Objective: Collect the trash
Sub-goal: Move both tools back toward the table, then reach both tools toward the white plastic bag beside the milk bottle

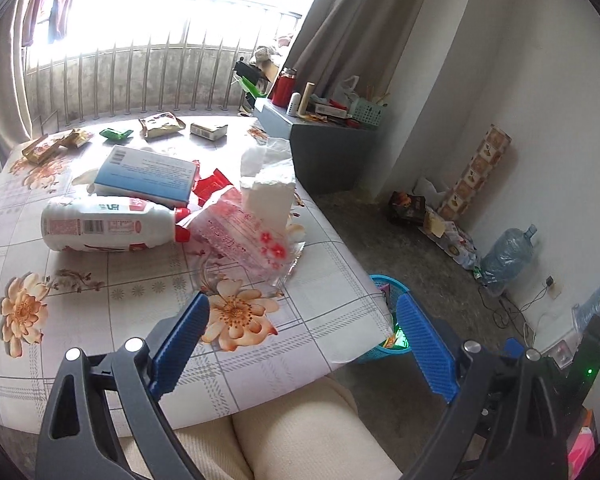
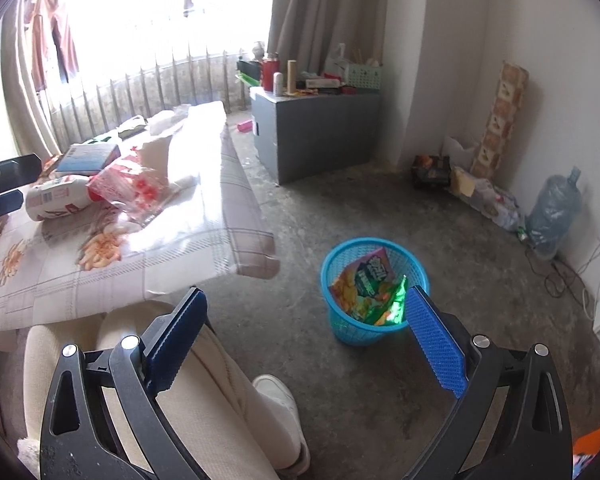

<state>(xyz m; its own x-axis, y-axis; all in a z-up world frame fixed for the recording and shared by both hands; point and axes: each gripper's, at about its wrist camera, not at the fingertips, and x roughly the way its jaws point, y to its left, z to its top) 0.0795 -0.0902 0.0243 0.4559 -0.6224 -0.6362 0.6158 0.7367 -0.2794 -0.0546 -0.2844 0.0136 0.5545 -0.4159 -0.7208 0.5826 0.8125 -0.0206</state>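
Observation:
Trash lies on the flowered table (image 1: pixel 120 292): a white bottle (image 1: pixel 100 224) on its side with a red cap, a pink see-through bag (image 1: pixel 240 236), red wrappers (image 1: pixel 212 186), a white tissue block (image 1: pixel 268 196) and snack packets (image 1: pixel 160 124) at the far edge. My left gripper (image 1: pixel 306 340) hangs open over the table's near corner with nothing in it. A blue mesh basket (image 2: pixel 340 264) stands on the floor and holds snack wrappers (image 2: pixel 364 284). Above the floor near the basket, my right gripper (image 2: pixel 306 304) is open and empty.
A blue box (image 1: pixel 148 172) rests on the table among the trash. A grey cabinet (image 2: pixel 316 128) with clutter stands by the curtain. A water jug (image 2: pixel 554 212) and cables lie along the right wall. The person's cream-trousered legs (image 2: pixel 220 380) are below my grippers.

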